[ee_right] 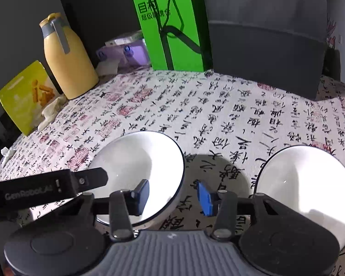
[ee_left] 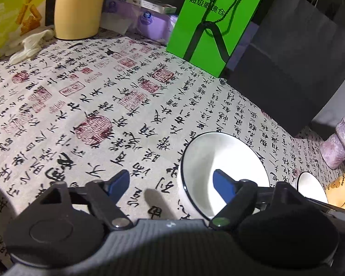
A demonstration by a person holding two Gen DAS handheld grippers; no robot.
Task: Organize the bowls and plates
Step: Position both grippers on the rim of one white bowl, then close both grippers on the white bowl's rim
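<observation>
A white bowl with a dark rim (ee_left: 220, 161) (ee_right: 135, 161) sits on the calligraphy-print tablecloth (ee_left: 103, 105). My left gripper (ee_left: 171, 185) is open and straddles the bowl's left rim, with one blue pad inside the bowl and the other outside over the cloth. My right gripper (ee_right: 172, 196) is open and straddles the same bowl's right rim: the left pad hangs inside, the right pad outside, and neither touches the rim. One of the left gripper's black fingers (ee_right: 92, 179) shows over the bowl's left edge. A second white bowl (ee_right: 308, 184) (ee_left: 310, 187) stands to the right.
Along the back stand a yellow-green snack box (ee_left: 13, 11), a yellow jug (ee_left: 80, 7), purple tissue packs (ee_left: 149, 20), a green paper bag (ee_left: 214, 23) and a dark grey bag (ee_left: 287, 57). A yellow cup (ee_left: 340, 188) and a pink wrapped item (ee_left: 342, 138) sit at the right.
</observation>
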